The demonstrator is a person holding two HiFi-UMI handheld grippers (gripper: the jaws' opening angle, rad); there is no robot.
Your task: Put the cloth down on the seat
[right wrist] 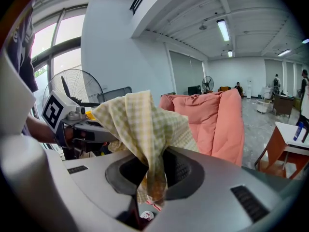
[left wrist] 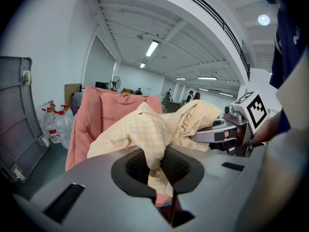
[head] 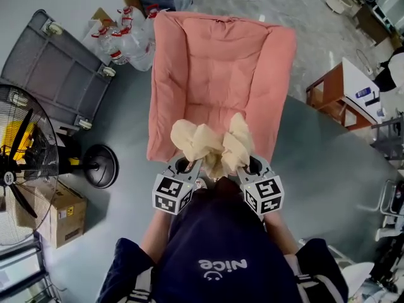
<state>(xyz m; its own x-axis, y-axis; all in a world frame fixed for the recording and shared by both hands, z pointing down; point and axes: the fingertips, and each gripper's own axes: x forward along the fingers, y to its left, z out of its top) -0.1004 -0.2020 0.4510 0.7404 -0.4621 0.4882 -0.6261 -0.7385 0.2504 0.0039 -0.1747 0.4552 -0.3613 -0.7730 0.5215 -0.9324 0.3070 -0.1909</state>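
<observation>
A pale yellow checked cloth (head: 211, 145) hangs bunched between my two grippers, over the front edge of the pink padded seat (head: 214, 62). My left gripper (head: 188, 165) is shut on the cloth's left part, with the fabric pinched in its jaws (left wrist: 154, 170). My right gripper (head: 250, 164) is shut on the right part, and a fold runs down into its jaws (right wrist: 152, 180). In the left gripper view the cloth (left wrist: 145, 129) drapes across to the right gripper (left wrist: 227, 132), with the seat (left wrist: 104, 112) behind. The right gripper view shows the cloth (right wrist: 137, 117) and the seat (right wrist: 212, 117) ahead.
A standing fan (head: 22, 169) and a cardboard box (head: 60, 216) are on the floor to the left. A grey cart (head: 60, 74) and water bottles (head: 126, 40) sit beside the seat's left arm. A wooden table (head: 338, 93) stands to the right.
</observation>
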